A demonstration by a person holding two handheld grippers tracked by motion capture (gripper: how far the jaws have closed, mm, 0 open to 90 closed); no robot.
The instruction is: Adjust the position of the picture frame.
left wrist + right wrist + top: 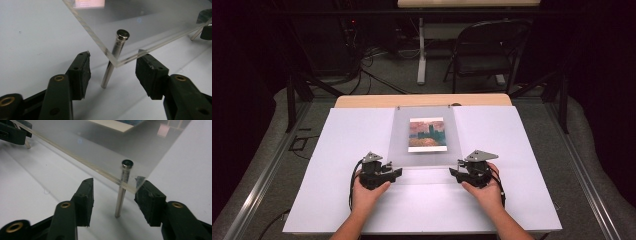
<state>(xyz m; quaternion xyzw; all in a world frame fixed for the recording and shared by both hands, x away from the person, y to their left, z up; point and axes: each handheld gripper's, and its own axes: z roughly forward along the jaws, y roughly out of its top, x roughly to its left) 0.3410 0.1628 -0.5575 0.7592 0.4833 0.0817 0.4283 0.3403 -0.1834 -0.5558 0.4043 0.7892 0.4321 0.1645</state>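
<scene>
left gripper [112,68]: jaws apart around left steel pin [113,62], not touching | acrylic sheet [426,136]: rested on pins over picture card [427,134], near corners apparently seated | right gripper [113,193]: jaws apart around right steel pin [123,187] | left: withdraw; far corners unclear | surroundings: white table [337,150], folding chair [487,50] behind; nothing obstructing

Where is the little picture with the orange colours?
In the high view, the picture lies at the middle of the white board, under the clear sheet, beyond both grippers.
</scene>
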